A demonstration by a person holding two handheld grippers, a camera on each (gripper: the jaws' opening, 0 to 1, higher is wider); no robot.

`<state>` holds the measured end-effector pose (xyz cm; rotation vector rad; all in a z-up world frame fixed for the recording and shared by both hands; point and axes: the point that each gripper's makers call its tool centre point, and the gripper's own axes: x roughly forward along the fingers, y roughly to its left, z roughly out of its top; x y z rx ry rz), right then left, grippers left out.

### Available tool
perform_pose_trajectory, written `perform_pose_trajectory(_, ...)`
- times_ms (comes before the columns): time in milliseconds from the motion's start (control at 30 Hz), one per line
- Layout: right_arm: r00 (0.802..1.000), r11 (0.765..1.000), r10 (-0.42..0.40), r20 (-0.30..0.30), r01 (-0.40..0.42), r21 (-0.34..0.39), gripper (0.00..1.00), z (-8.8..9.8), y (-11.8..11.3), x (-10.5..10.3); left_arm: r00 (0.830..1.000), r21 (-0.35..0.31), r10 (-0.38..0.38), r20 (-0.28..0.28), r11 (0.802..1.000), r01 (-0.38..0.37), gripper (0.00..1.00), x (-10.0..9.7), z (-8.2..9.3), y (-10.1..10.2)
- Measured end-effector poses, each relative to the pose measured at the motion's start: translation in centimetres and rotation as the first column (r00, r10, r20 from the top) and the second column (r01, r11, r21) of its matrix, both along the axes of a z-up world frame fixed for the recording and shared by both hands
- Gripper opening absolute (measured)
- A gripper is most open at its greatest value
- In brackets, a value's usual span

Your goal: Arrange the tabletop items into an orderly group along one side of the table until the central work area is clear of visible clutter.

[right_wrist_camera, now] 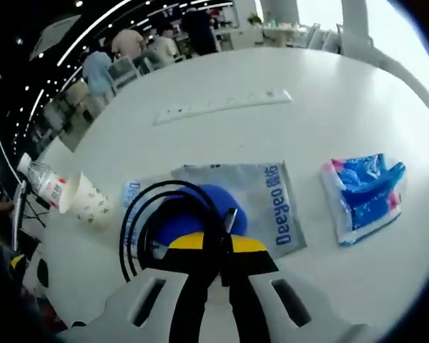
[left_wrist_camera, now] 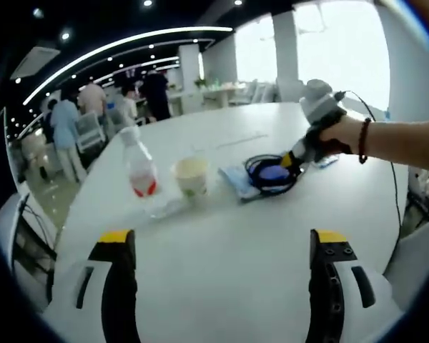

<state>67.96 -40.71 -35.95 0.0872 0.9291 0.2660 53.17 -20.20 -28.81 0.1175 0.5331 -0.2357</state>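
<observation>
My right tongs [right_wrist_camera: 216, 251] were clamped on the black cable loop [right_wrist_camera: 139, 207], over the blue disc [right_wrist_camera: 193, 207] on the Deeyeo pack [right_wrist_camera: 272, 196]. My left tongs [left_wrist_camera: 224, 246] hung apart above bare tabletop [left_wrist_camera: 222, 286], well short of the bottle [left_wrist_camera: 139, 168] and paper cup [left_wrist_camera: 191, 175].

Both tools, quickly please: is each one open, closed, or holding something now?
Left tool: open, holding nothing, above the bare table.
Right tool: closed on the black cable coiled over the blue item.
</observation>
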Motion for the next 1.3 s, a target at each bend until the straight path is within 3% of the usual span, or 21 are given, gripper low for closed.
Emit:
perform_pose_trajectory(33,1.000,1.000,0.003,0.002,-0.003,0.010,0.09,0.4,-0.1,-0.2,1.000,-0.046,0.004,0.003,0.999,-0.003,0.99,-0.1,0.2,-0.3)
perform_pose_trajectory(200,1.000,0.999,0.025,0.012,-0.025,0.027,0.09,1.7,-1.0,-1.1,1.000,-0.044,0.001,0.007,0.999,-0.001,0.99,-0.3,0.5,-0.1)
perform_pose_trajectory(267,1.000,0.999,0.026,0.012,-0.026,0.029,0.09,2.0,-1.7,-1.6,1.000,-0.077,0.002,0.001,0.997,-0.002,0.99,-0.3,0.5,-0.4)
perform_pose_trajectory(700,0.999,0.997,-0.048,0.016,0.047,0.059,0.09,4.1,-7.3,-3.9,0.999,-0.054,-0.044,-0.009,0.998,0.043,0.99,-0.3,0.5,-1.4)
perform_pose_trajectory(967,0.998,0.998,-0.061,0.005,0.061,0.016,0.10,3.6,-10.2,-4.9,0.999,-0.047,-0.047,-0.020,0.998,0.046,0.99,-0.5,0.2,-1.5)
perform_pose_trajectory(1300,0.997,0.998,-0.055,-0.046,0.055,-0.006,0.10,1.7,-11.9,-6.2,0.998,-0.037,-0.046,-0.034,0.998,0.045,0.99,-0.6,-0.3,-1.4)
